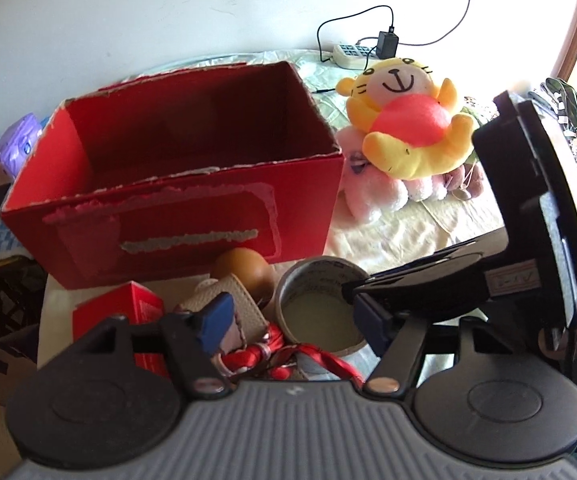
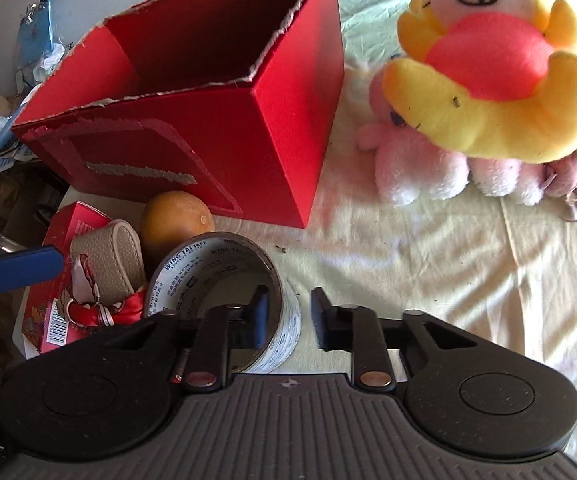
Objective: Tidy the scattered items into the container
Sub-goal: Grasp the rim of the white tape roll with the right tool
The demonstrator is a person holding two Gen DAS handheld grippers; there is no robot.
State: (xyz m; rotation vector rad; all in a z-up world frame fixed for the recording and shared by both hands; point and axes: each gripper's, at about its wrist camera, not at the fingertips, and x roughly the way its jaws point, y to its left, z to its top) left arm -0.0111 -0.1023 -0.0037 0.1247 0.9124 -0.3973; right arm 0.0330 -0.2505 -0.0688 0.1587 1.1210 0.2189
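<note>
Right gripper (image 2: 286, 316) open astride the wall of the brown roll of printed packing tape (image 2: 224, 280), left gripper (image 1: 292, 314) open nearby: best closed squarely on that wall, lifted clear of the orange (image 2: 176, 220), carried into the torn red cardboard box (image 2: 208, 128).

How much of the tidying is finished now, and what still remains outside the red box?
Nothing looks done: as far as visible, the red box holds nothing. In hand: the right gripper is open, one finger inside the tape roll, one outside its wall, not yet closed. The left gripper is open beside the pile. Left: orange, beige case, small red carton, plush toys.
</note>
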